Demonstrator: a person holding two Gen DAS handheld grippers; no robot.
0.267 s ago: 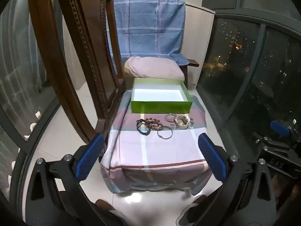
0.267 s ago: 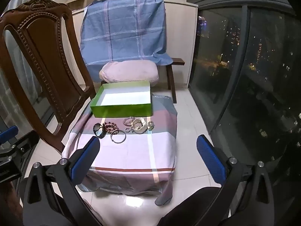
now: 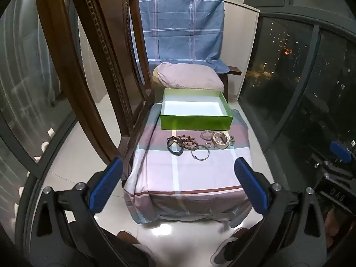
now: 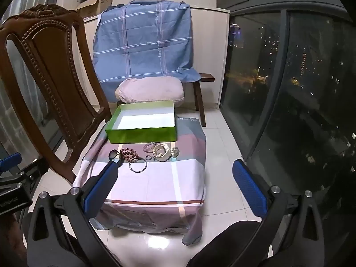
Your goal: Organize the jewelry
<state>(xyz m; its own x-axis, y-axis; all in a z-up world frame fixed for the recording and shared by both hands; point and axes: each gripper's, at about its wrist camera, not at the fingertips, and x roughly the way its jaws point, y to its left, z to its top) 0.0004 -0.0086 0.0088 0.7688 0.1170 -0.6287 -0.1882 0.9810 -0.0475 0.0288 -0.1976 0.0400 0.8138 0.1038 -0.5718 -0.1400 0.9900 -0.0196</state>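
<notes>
**Jewelry laid out before an empty green box, both grippers wide**

A low table draped in a pink, mauve and grey checked cloth (image 3: 191,178) stands on pale floor tiles, and everything else is placed against it. Off the table's left side rises a carved wooden chair (image 4: 51,71). Beyond its far end a blue plaid sheet (image 4: 144,44) hangs over a bench, with a pink cushion (image 3: 189,76) at the foot of the sheet. To the right runs dark window glass with city lights.

At the far end of the table sits the open green box (image 3: 195,122), white inside and holding nothing. Just in front of the box lies a row of jewelry: a cream bangle (image 3: 220,141) toward the right, a brown bead bracelet (image 3: 188,141) near the middle, a dark band (image 3: 173,145) at the left, and a thin silver bangle (image 3: 200,152) nearest the table's front edge.

The left gripper (image 3: 178,187) and the right gripper (image 4: 175,184) both hover short of the table's near edge, blue pads spread fully apart, nothing between them.
</notes>
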